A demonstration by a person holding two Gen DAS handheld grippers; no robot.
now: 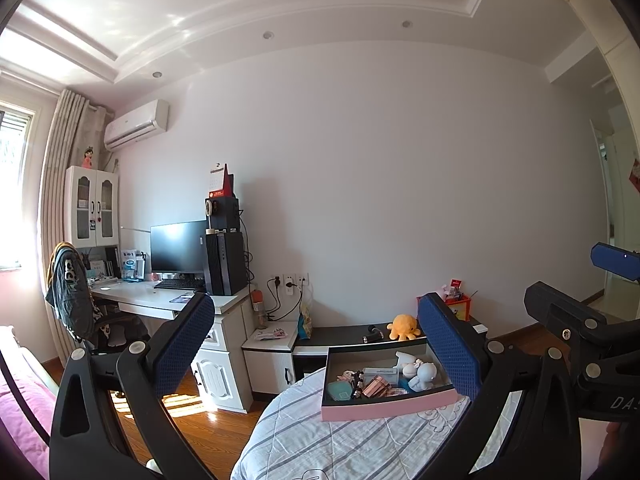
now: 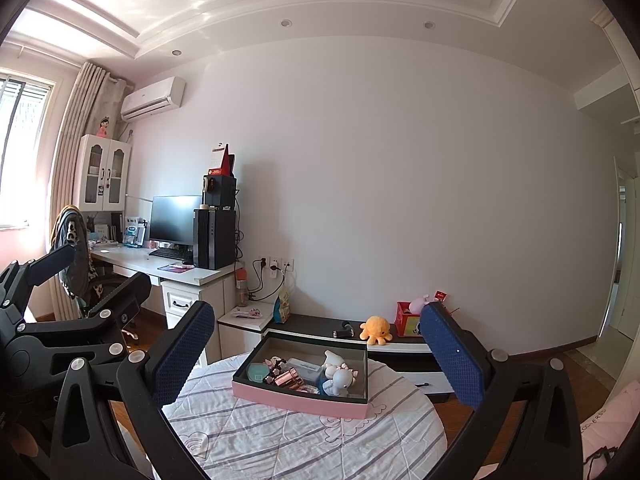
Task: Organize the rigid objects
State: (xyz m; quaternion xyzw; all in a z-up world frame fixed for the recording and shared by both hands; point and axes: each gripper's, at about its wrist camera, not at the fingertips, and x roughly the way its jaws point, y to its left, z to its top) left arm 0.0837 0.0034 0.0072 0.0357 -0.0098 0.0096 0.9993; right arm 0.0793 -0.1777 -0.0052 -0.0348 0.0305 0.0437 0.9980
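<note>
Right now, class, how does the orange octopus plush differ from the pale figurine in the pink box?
The orange octopus plush sits on the dark low cabinet; the pale figurine lies inside the pink box on the bed. The plush is bright orange, the figurine greyish white. Both are small toys.

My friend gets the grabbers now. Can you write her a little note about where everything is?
Left gripper: open, holding nothing, raised short of the bed.
Right gripper: open, holding nothing, beside the left one.
The pink-sided open box with the dark rim sits on the striped white quilt. Inside it, jumbled: a shiny rose-gold tube, a teal round case, a pale blue-grey figurine.
Done: nothing visibly sorted.
Left: organize the box's contents.
</note>
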